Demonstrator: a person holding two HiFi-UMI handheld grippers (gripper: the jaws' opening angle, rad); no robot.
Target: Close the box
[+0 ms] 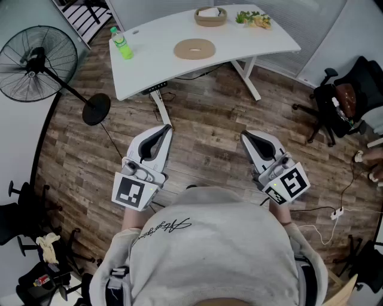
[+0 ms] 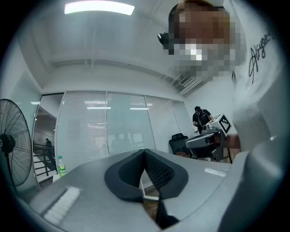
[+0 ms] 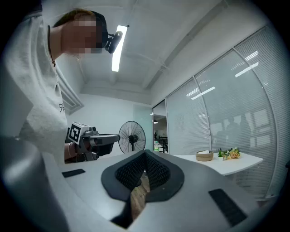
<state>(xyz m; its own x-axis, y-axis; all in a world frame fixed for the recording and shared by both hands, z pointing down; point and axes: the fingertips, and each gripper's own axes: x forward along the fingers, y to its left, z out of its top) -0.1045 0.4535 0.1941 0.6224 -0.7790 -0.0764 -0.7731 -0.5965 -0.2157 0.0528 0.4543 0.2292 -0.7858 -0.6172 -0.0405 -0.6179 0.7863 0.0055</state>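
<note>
A round tan box [image 1: 210, 16] stands at the far side of the white table [image 1: 149, 75], and a flat round tan lid [image 1: 194, 48] lies nearer the table's middle. Both grippers hover over the wood floor, well short of the table. My left gripper [image 1: 163, 132] is shut with nothing between its pads. My right gripper [image 1: 246, 138] is shut and empty too. In the left gripper view the jaws [image 2: 145, 156] meet, pointing level across the room. The right gripper view shows its jaws [image 3: 145, 158] closed, with the box [image 3: 204, 156] far off on the table.
A green bottle [image 1: 122, 43] stands on the table's left end and a small plant [image 1: 254, 19] beside the box. A floor fan [image 1: 37, 63] stands at the left, an office chair [image 1: 338, 101] at the right. Cables lie on the floor.
</note>
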